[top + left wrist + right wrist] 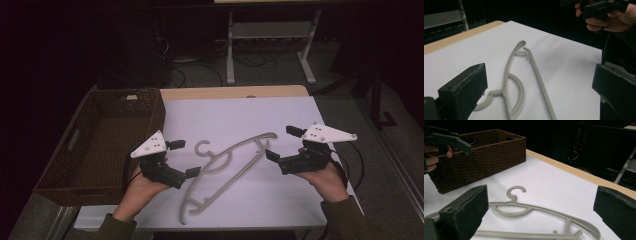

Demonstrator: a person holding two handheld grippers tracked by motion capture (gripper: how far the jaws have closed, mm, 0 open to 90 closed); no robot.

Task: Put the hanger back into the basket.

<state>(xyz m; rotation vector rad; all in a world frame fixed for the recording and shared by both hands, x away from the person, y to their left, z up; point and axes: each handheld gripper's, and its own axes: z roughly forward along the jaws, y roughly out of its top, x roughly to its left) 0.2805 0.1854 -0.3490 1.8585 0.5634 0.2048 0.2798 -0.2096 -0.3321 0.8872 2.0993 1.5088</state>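
I hold the left gripper (181, 159) and right gripper (281, 143) wide open, flanking the flat-lying hanger (225, 167). That lets either end be pinched.

A pale grey-beige plastic hanger (227, 167) lies on a plain white table cover (240, 115), with no pattern on either. Left of the hanger stands a dark brown basket (100, 145) with a ribbed woven texture. Beyond the hanger, a strip of light wood table edge (235, 92) shows past the white cover. The left gripper (182, 160) and right gripper (280, 142), on either side of the hanger, are matt black, each topped by a light grey three-cornered plate. Olive-green sleeves (350, 220) cover the person's forearms.
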